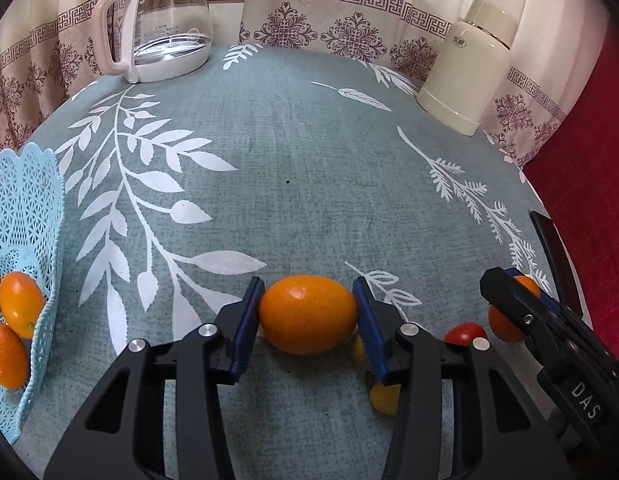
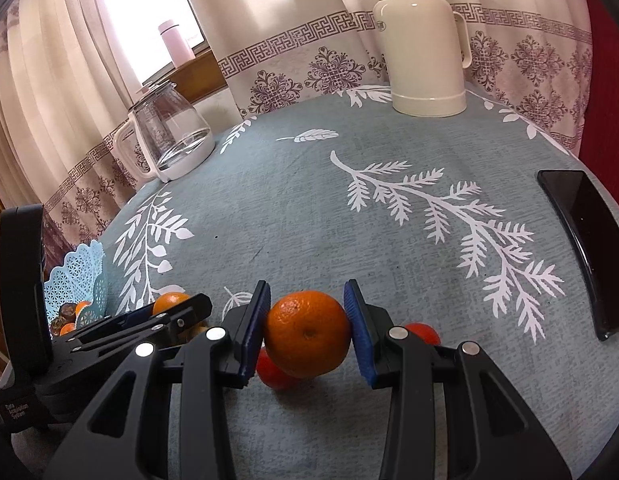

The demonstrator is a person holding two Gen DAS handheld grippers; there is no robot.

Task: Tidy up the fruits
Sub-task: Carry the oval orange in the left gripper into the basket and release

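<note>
Left gripper (image 1: 308, 314) clamped on an oval orange kumquat (image 1: 308, 314), blue pads touching both ends, fruit dead centre between the fingers and raised just above the teal leaf-print tablecloth (image 1: 289, 152). Under the right finger at 5 o'clock, small yellow fruit (image 1: 383, 398) partly hidden. Red cherry tomato (image 1: 465, 333) at 4 o'clock, just beside the other gripper. Light-blue lattice basket (image 1: 25, 216) at 9 o'clock, holding more orange fruit (image 1: 20, 298).

Right gripper (image 2: 307, 334) closed on a round mandarin (image 2: 307, 334), pads pressing its two sides, fruit centred between the fingers. Red tomato (image 2: 271, 372) directly beneath at 7 o'clock, touching the mandarin's underside; another red fruit (image 2: 423, 332) peeking out behind the right finger at 3 o'clock. Same basket (image 2: 79, 276) seen far off at 9 o'clock, behind the left gripper (image 2: 169, 308).

Glass kettle (image 1: 169, 24) at 11 o'clock in the left view; cream thermos flask (image 2: 423, 40) at 1 o'clock in the right view; black phone (image 2: 585, 248) at 3 o'clock, well apart.

Readable: "DAS" on the right gripper's body (image 1: 585, 400); small white print on the left gripper's body too blurred to make out; flask badge unreadable.
</note>
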